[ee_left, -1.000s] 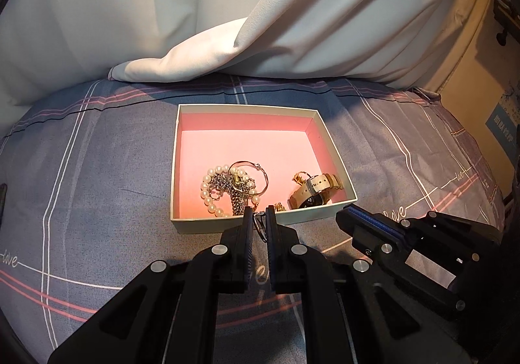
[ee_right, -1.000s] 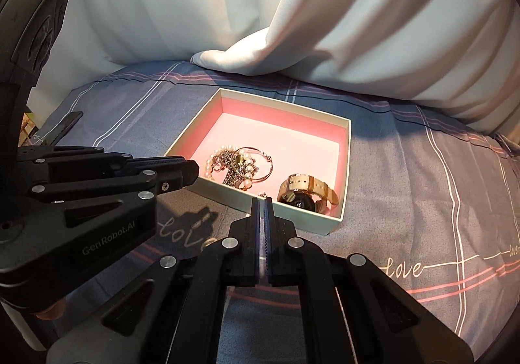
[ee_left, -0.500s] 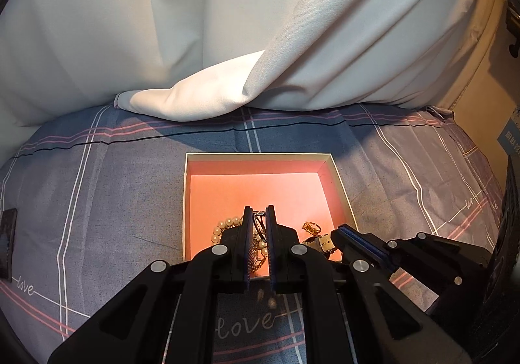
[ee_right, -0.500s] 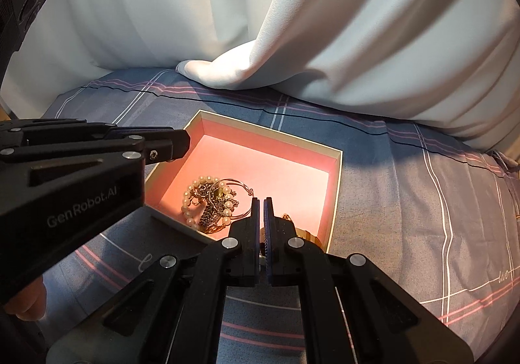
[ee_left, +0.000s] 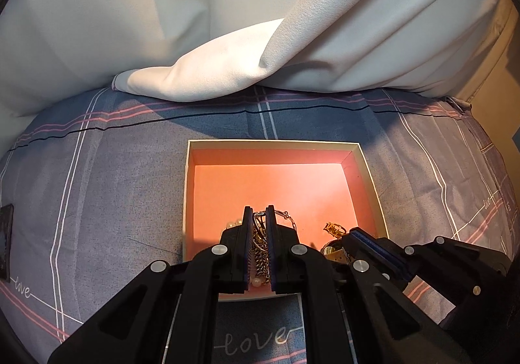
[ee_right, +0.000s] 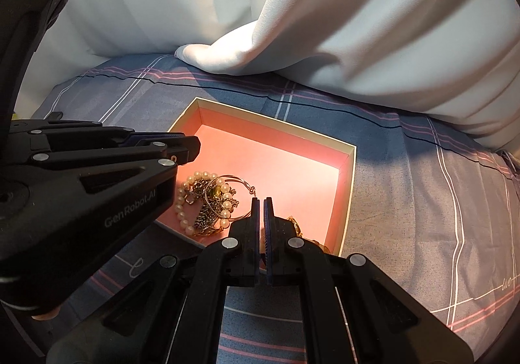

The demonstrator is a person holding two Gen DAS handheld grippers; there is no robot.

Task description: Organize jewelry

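Much of the jewelry is masked by the black arms of the tools: in the left wrist view the left hand-held gripper (ee_left: 259,211) covers most of the tangle of pearls and chains (ee_left: 259,247), of which only a strip shows through the narrow slit between its nearly closed jaws, and whether the pads pinch any chain cannot be told. The right hand-held gripper (ee_right: 260,201) has its jaws together with nothing between them, and it hides most of the watch (ee_left: 334,250) and a small gold piece (ee_left: 333,228) at the box's near right corner. The right wrist view shows the tangle (ee_right: 208,201) more plainly, lying in the near left part of the pink-lined box (ee_right: 347,188). The box sits on a bed under a grey plaid bedsheet (ee_left: 97,201) printed with "love". A white curtain (ee_left: 227,39) drapes onto the sheet just beyond the box's far edge. The far half of the box floor is bare pink. A dark flat object (ee_left: 6,244) is cut off at the left edge.
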